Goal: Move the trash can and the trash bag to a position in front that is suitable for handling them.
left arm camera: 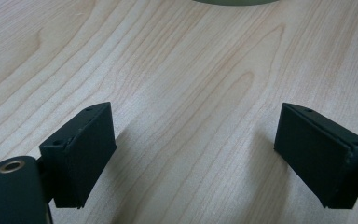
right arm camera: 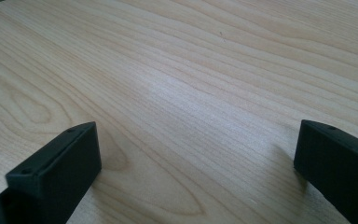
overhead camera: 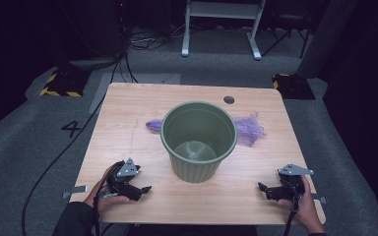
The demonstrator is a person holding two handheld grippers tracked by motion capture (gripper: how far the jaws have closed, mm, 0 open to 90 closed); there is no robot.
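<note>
Green ribbed pot upright at the centre of the wooden counter; purple mesh bag lying just behind it, toward the far right; left gripper resting at the near left edge, jaws spread with bare wood between them; right gripper at the near right edge, jaws likewise spread and holding nothing.

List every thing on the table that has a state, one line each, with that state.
green bin: upright, empty, mouth open upward.
purple mesh bag: crumpled flat on the table behind the bin, unheld.
left tongs: open, nothing between the jaws, low over the wood near the table's front edge.
right tongs: open, nothing between the jaws, low over the wood.
table: bare wood apart from the bin and bag.
</note>
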